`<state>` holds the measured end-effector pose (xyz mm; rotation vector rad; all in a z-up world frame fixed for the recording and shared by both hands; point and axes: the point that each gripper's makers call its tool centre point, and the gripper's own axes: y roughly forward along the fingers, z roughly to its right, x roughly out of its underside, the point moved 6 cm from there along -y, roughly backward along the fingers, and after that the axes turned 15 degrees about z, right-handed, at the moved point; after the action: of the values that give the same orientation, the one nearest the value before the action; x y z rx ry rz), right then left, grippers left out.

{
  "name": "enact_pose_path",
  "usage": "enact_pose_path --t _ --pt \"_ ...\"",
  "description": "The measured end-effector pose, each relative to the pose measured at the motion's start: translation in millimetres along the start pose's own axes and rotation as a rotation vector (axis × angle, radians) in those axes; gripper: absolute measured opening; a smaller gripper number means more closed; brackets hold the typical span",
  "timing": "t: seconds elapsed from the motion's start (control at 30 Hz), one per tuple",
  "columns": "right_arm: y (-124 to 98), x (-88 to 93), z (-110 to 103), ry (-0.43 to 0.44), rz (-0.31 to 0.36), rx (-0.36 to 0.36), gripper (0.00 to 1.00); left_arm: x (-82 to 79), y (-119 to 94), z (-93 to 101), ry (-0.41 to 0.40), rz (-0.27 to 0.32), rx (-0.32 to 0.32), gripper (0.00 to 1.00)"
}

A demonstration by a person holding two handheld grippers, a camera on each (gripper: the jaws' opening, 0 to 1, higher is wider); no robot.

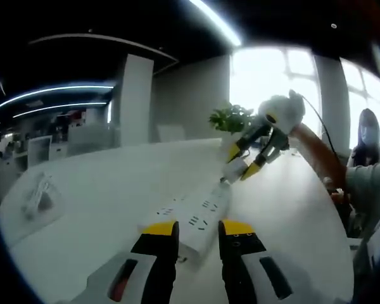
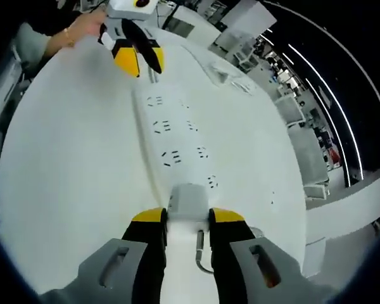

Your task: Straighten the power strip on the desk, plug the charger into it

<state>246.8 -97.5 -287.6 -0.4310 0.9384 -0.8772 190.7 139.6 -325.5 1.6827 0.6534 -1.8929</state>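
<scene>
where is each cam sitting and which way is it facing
left gripper view: rides the left tool, looking along the power strip toward the right tool and a person's arm.
right gripper view: rides the right tool, shut on the charger, looking down the strip from the opposite end.
Shared: strip, white desk, both tools.

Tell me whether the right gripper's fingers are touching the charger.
Touching. In the right gripper view, the right gripper has its fingers pressed against both sides of the white charger, above the power strip.
</scene>
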Motion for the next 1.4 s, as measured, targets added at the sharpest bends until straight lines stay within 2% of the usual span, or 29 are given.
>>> enact_pose_path --t 0.33,0.5,1.0,1.4 --pt "-2.0 -0.2 2.5 -0.036 -0.073 -0.031 0.25 -2.2 0.9 0.8 -0.003 0.006 0.006 0.25" --pt "-1.8 -0.2 3.2 -0.05 -0.086 -0.048 0.25 -2.8 1.1 1.9 -0.002 0.008 0.008 0.25" --pt "6.5 -10.1 3.9 -0.205 -0.229 -0.111 0.25 -1.5 1.5 2.7 0.0 -0.003 0.012 0.25" --pt "11.0 -16.2 4.1 -0.271 -0.288 -0.125 0.25 -0.6 0.0 5.2 -0.001 -0.001 0.014 0.25"
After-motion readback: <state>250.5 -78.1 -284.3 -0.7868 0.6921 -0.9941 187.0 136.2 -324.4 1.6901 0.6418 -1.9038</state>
